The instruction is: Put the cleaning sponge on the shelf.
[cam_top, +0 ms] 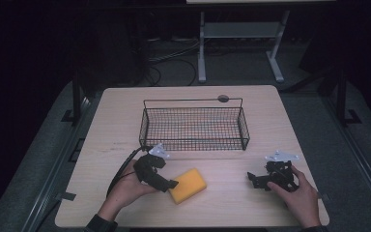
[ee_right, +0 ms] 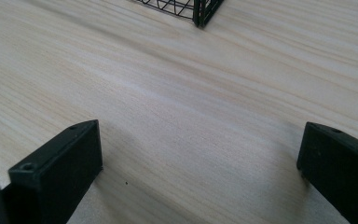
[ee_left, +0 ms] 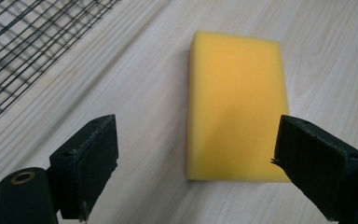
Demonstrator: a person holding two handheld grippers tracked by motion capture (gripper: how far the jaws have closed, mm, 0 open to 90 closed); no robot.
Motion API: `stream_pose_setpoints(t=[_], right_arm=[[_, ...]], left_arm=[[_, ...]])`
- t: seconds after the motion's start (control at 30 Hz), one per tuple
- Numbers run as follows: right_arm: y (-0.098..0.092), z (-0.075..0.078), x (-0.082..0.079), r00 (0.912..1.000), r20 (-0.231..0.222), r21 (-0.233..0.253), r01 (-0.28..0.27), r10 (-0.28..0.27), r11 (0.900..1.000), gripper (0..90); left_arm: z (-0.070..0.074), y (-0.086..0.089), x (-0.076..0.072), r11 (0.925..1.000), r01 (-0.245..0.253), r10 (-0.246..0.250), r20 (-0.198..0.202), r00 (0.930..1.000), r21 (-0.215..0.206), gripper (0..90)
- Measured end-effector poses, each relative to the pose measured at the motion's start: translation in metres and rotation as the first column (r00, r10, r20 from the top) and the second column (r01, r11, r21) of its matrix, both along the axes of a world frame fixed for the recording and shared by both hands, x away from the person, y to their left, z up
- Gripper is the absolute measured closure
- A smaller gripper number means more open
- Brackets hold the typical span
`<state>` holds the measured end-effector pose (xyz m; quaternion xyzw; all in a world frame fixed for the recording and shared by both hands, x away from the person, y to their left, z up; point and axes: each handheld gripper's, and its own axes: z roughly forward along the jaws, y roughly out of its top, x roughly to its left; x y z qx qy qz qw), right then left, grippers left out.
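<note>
While both jaws gape, the left gripper (ee_left: 193, 154) faces one soft yellow rectangular foam sponge (ee_left: 237, 105); the right gripper (ee_right: 198, 161) is open too, near one black wire mesh basket (cam_top: 194, 126).

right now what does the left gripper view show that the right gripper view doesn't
The left gripper view alone has the yellow sponge lying flat on the table, ahead of the open left claw and nearer one jaw. The right gripper view alone has the open right claw over bare wood. Both share the light wooden table and part of the black wire basket.
</note>
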<state>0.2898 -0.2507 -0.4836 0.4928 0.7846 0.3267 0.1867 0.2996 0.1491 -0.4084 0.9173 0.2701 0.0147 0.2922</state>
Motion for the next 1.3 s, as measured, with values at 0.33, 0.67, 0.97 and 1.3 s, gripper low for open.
stream_pose_setpoints(t=[0.33,0.67,0.97,1.3], right_arm=[[0.0,0.0,0.0,1.0,0.0,0.0,0.0,0.0,1.0,0.0],[0.0,0.0,0.0,1.0,0.0,0.0,0.0,0.0,1.0,0.0],[0.0,0.0,0.0,1.0,0.0,0.0,0.0,0.0,1.0,0.0],[0.0,0.0,0.0,1.0,0.0,0.0,0.0,0.0,1.0,0.0]], left_arm=[[-0.001,-0.023,-0.003,0.9985,0.046,-0.046,-0.021,0.9987,0.029,12.8],[-0.013,-0.048,-0.007,0.9914,0.061,-0.06,-0.015,0.9981,0.116,13.0],[-0.023,-0.065,-0.007,0.984,0.075,-0.074,-0.01,0.9972,0.162,13.1],[-0.037,-0.076,-0.004,0.9741,0.102,-0.098,-0.029,0.9948,0.202,13.6]])
